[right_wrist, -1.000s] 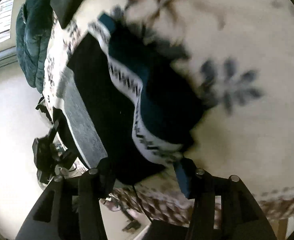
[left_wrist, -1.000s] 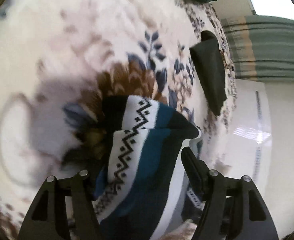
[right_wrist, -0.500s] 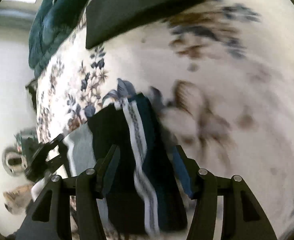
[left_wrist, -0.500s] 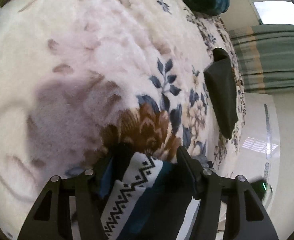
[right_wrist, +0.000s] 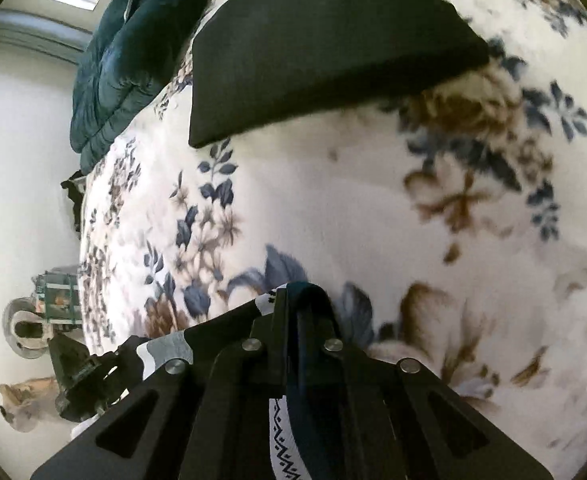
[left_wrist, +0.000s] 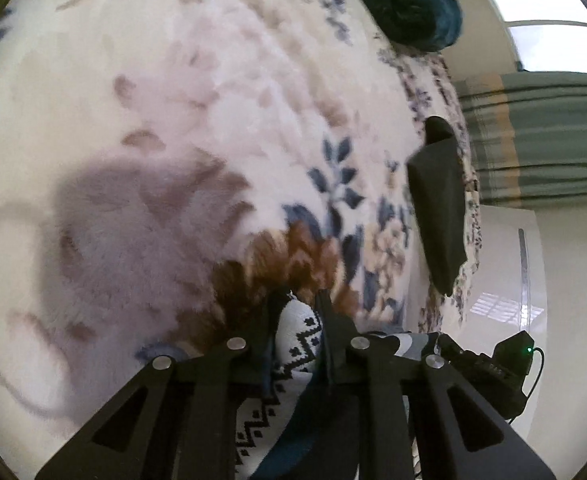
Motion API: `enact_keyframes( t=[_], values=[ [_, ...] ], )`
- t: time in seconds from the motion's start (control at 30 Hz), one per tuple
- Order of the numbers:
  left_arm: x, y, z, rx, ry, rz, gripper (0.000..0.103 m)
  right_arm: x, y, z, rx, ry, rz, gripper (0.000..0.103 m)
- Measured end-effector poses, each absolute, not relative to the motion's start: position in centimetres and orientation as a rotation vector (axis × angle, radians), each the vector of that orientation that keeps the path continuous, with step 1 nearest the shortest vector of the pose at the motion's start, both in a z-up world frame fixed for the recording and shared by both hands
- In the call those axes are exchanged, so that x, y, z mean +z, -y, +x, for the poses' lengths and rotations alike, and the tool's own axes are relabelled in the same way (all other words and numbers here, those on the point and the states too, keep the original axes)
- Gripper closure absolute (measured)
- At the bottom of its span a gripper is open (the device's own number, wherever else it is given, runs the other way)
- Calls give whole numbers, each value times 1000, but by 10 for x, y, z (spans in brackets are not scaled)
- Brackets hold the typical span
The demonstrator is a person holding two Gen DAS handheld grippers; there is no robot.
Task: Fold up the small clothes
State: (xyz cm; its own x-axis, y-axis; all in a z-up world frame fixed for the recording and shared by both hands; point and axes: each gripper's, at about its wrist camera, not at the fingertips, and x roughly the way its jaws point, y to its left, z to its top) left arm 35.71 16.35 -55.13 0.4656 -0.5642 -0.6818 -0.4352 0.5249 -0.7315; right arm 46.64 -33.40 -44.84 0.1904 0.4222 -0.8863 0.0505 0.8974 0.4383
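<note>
Item: patterned knit garment (left_wrist: 297, 336), white zigzag band with teal and black, lay at the near edge of a floral fleece blanket (left_wrist: 173, 120). Left gripper (left_wrist: 295, 320) was closing, pads pressing the white fold; right gripper (right_wrist: 305, 308) was clamped on the teal edge. A folded dark cloth (right_wrist: 317, 40), possibly a second garment, lay well apart.

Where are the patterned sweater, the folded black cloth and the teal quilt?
patterned sweater (left_wrist: 295, 336), left wrist view, white zigzag band between the fingers
black cloth (right_wrist: 325, 40), right wrist view, its flat middle
teal quilt (right_wrist: 133, 48), right wrist view, its bunched middle

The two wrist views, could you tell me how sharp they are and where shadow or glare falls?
Left wrist view: soft blur, a grey shadow on the cream floral fleece blanket, window glare top right. Right wrist view: flowers smeared at right, the folded black cloth fairly crisp.
</note>
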Motion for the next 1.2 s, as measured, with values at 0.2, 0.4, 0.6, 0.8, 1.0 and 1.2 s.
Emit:
enact_keyframes(
  t=[0.2, 0.4, 0.6, 0.8, 1.0, 1.2],
  values=[
    [-552, -172, 363, -128, -1160, -1136, 50, -486, 320, 486, 254, -1507, 357, 99],
    [-505, -173, 308, -134, -1163, -944, 32, -471, 363, 431, 270, -1573, 559, 45],
    [-513, -161, 213, 37, -1325, -772, 32, -473, 402, 337, 167, -1687, 657, 45],
    [-563, -156, 179, 36, -1347, -850, 18, -500, 399, 291, 129, -1696, 818, 90],
    [-578, -169, 185, 62, -1282, -1048, 0, -473, 402, 273, 57, -1681, 637, 95],
    [-578, -175, 175, 104, -1229, -1121, 0, -493, 412, 257, 54, -1721, 854, 46]
  ],
)
